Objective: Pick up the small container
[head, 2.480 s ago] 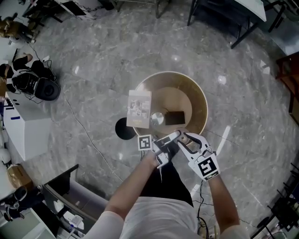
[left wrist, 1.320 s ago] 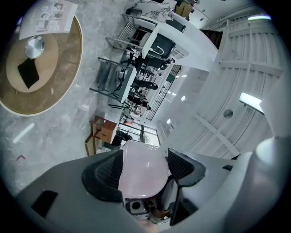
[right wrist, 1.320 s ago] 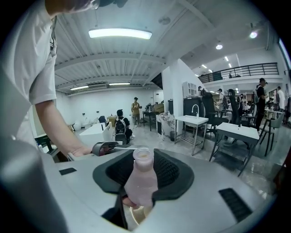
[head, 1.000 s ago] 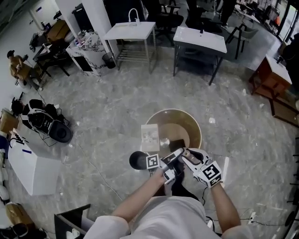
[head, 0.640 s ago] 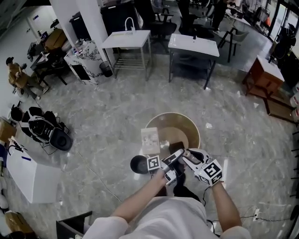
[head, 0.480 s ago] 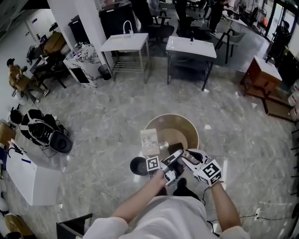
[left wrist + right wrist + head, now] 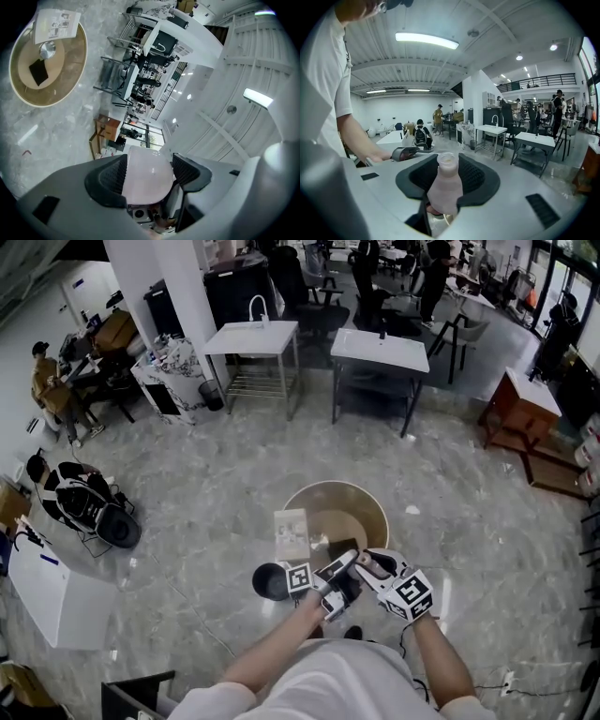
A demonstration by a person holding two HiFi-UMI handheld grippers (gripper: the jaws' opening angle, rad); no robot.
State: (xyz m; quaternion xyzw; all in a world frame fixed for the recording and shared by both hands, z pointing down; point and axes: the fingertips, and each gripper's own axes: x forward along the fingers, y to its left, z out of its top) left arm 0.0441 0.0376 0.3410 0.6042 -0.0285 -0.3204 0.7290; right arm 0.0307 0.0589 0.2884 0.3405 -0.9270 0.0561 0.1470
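Note:
My two grippers meet in front of my chest, above the marble floor. In the left gripper view, the left gripper (image 7: pixel 149 171) is shut on a pale, rounded small container (image 7: pixel 147 183) that fills the gap between its ribbed pads. In the right gripper view, the right gripper (image 7: pixel 449 177) is shut on a small pale pink bottle (image 7: pixel 446 190) whose open neck points away. In the head view the left gripper (image 7: pixel 337 570) and right gripper (image 7: pixel 367 566) nearly touch; what they hold is hidden there. I cannot tell whether both grip the same thing.
A round wooden table (image 7: pixel 373 510) stands just ahead with a printed sheet (image 7: pixel 292 533), a small silvery thing (image 7: pixel 320 541) and a flat black thing (image 7: pixel 339 547). A black round stool (image 7: pixel 271 581) stands left of it. White tables (image 7: pixel 380 350) and seated people are farther off.
The head view has risen and tipped up, so the round table looks smaller and more of the room shows. Both grippers stay close together with their grips unchanged.

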